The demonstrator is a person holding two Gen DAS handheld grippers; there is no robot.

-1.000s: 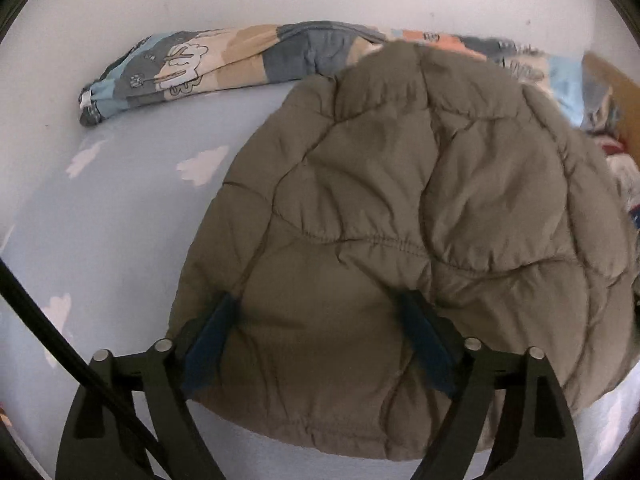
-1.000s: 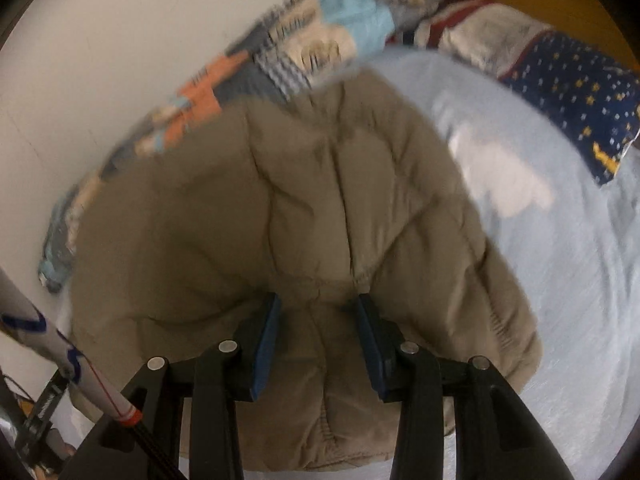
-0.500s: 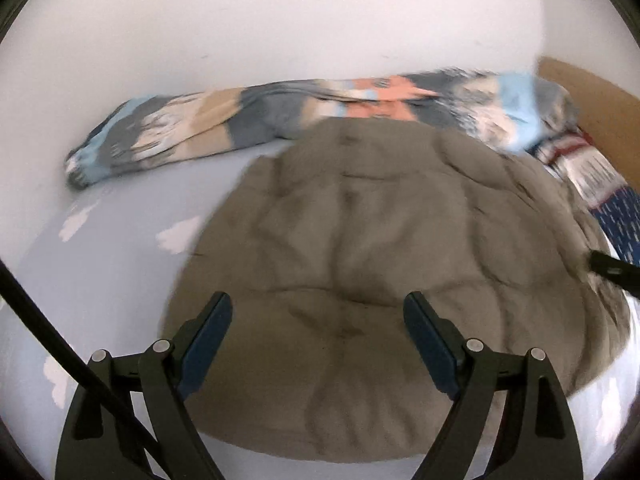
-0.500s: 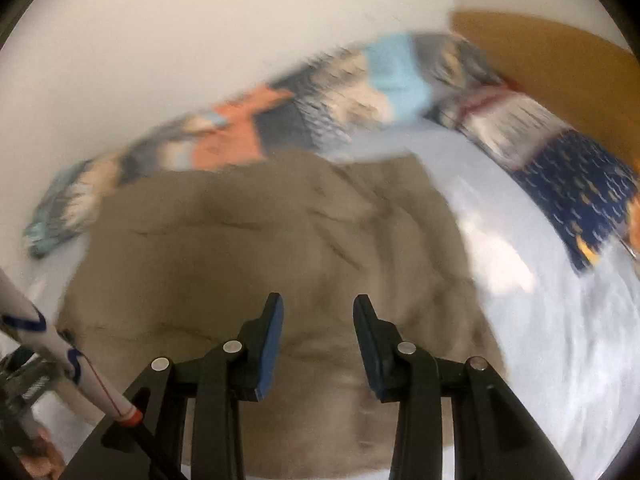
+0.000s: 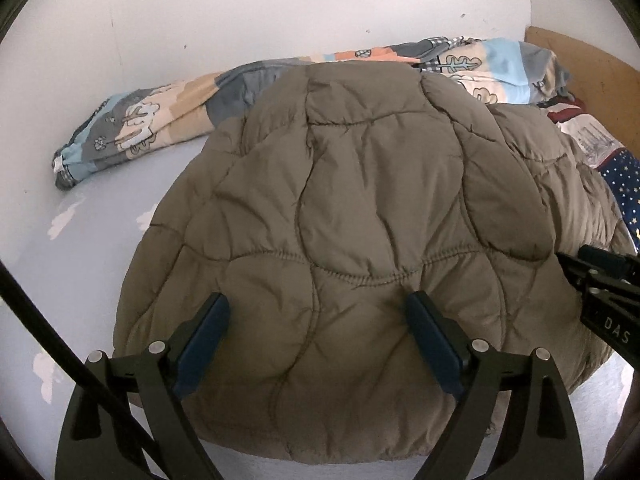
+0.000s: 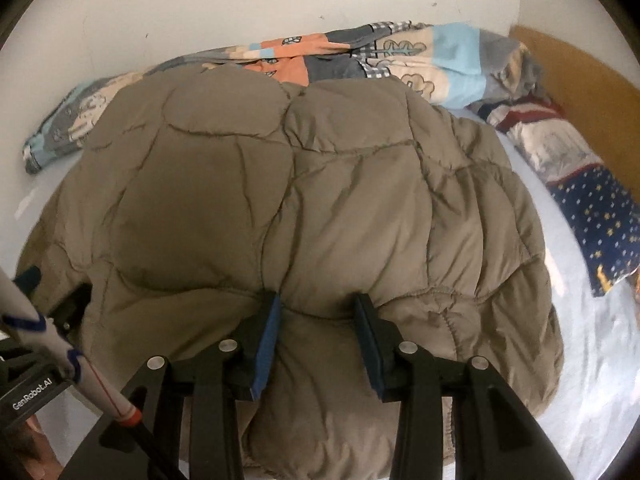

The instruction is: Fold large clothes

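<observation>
The left gripper [image 5: 316, 316] has its jaws spread wide, blue pads [image 5: 204, 336] facing each other well apart. The right gripper [image 6: 316, 320] has its jaws parted more narrowly, both fingers pointing toward the far side. Each gripper shows at the edge of the other's view, side by side.

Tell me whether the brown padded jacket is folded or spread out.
Folded, as far as these views show: the brown padded jacket lies on the bed sheet as one compact rounded bundle, no sleeves or hood sticking out. How many folds: cannot tell.
</observation>
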